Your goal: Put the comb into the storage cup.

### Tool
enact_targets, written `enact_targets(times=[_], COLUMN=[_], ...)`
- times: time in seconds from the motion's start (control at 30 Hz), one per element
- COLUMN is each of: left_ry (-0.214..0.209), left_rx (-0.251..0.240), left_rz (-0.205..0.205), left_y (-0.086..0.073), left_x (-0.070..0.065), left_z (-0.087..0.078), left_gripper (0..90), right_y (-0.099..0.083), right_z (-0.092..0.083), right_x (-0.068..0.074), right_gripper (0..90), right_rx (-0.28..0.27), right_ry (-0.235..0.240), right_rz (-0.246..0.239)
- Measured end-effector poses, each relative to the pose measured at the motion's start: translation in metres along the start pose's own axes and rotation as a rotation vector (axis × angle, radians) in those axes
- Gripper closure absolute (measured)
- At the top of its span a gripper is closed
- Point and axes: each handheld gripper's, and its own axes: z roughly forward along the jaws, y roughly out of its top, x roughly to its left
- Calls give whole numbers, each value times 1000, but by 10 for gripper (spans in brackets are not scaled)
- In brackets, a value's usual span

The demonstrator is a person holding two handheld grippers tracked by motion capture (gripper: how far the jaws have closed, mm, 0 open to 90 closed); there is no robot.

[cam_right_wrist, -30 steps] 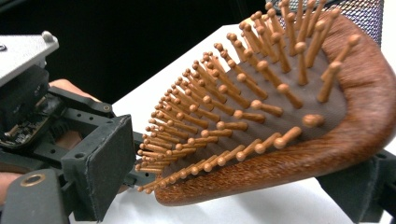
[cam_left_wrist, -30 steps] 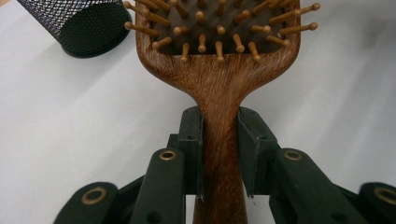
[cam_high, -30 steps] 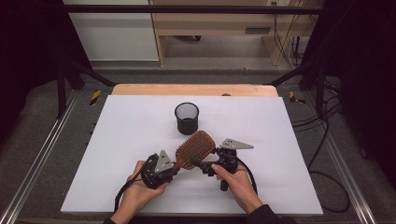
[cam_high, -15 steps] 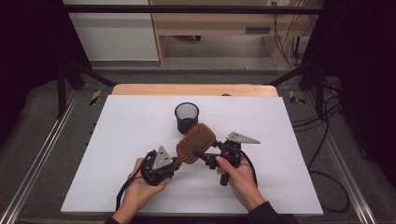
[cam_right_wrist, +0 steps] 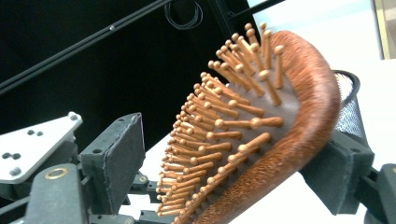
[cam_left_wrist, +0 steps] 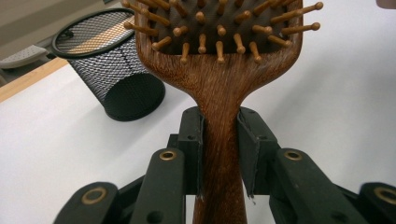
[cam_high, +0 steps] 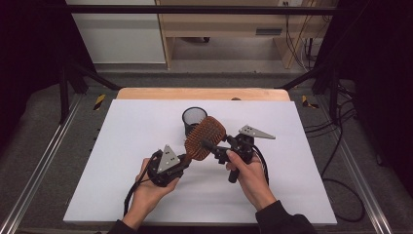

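Note:
A wooden hairbrush (cam_high: 207,136) with wooden bristles is held off the white table (cam_high: 122,146), its head tilted up in front of a black mesh cup (cam_high: 193,117). My left gripper (cam_high: 187,161) is shut on the brush's neck (cam_left_wrist: 219,140), both pads pressing the wood. My right gripper (cam_high: 214,146) straddles the brush head (cam_right_wrist: 280,116). Its jaws have just been closing with the head between them. One pad (cam_right_wrist: 338,168) lies against the wooden back, while the other pad (cam_right_wrist: 114,158) stands just short of the bristle tips.
The mesh cup (cam_left_wrist: 112,70) stands upright just behind the brush, near the table's middle. A wooden strip (cam_high: 204,93) runs along the table's far edge. Black cables (cam_high: 341,146) lie on the floor to the right, and metal rails flank the table.
The brush head has risen and tipped up toward the cup. My right gripper has lifted with it and its jaws have narrowed around the head. The left hand has hardly moved.

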Motion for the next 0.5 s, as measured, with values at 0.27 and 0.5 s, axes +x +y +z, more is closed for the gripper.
enact_targets(times=[0.27,0.5], left_ry=[18,21], left_rx=[-40,-62], left_rz=[4,-19], left_y=[-2,-6], left_x=[1,5], left_z=[-8,-10], left_gripper=[729,729], right_y=[7,13], right_z=[9,16], right_x=[9,12], right_gripper=[228,263], right_rx=[5,4], right_ry=[8,7], right_rz=[-14,7])
